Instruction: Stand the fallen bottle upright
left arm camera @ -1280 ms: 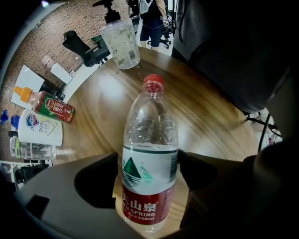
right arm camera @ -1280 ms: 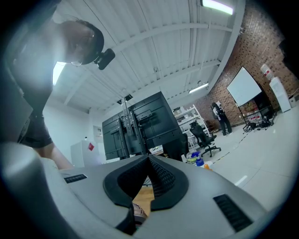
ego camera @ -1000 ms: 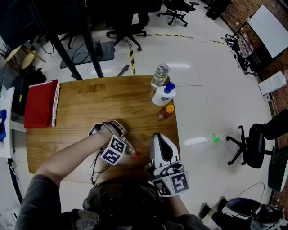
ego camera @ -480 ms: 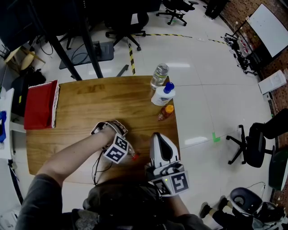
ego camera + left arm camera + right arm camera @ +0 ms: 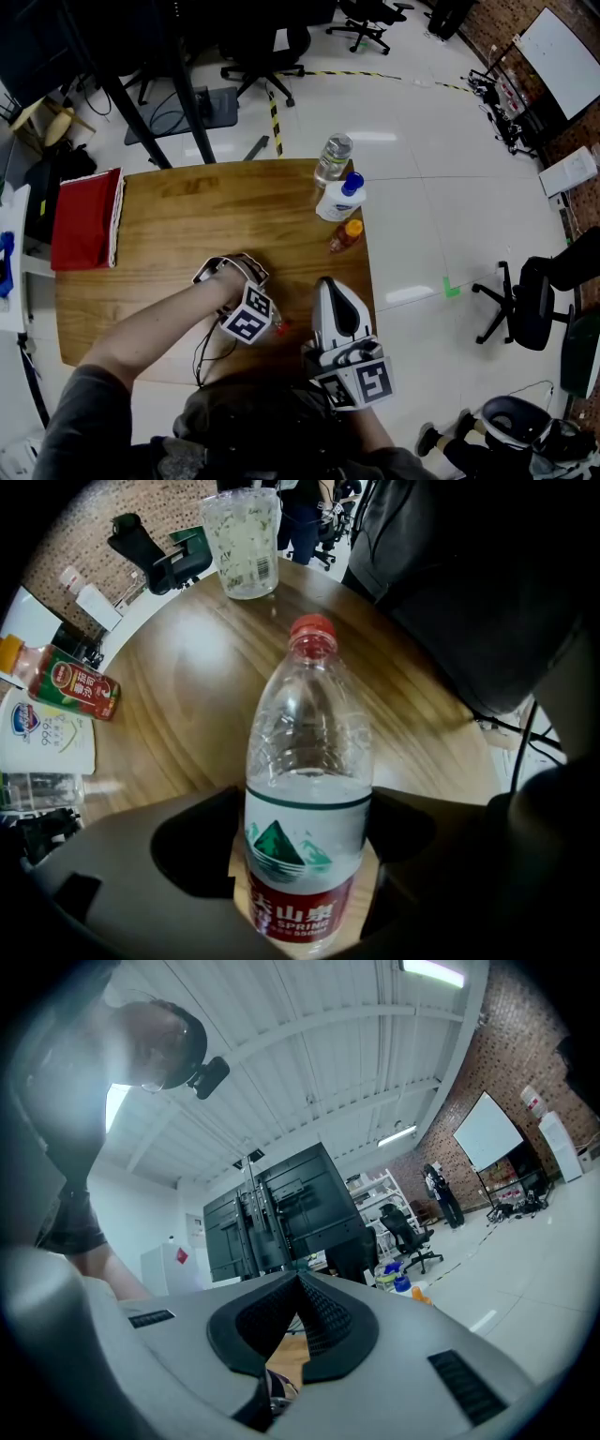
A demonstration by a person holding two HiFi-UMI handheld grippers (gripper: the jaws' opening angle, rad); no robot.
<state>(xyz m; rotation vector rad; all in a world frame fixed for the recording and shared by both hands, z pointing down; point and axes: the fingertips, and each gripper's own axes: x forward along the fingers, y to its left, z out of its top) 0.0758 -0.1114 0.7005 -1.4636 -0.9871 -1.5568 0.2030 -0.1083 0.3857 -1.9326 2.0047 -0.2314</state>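
Red-capped bottle (image 5: pixel 306 789) — inside left tool (image 5: pixel 305 860)

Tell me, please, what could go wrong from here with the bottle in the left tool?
1. The left tool grips the water bottle low on its label, far from the red cap; it may pivot or slip when raised.
2. A plastic cup stands beyond the cap, so a wide swing could knock it.
3. This is near the table front edge; a dropped bottle could roll off.
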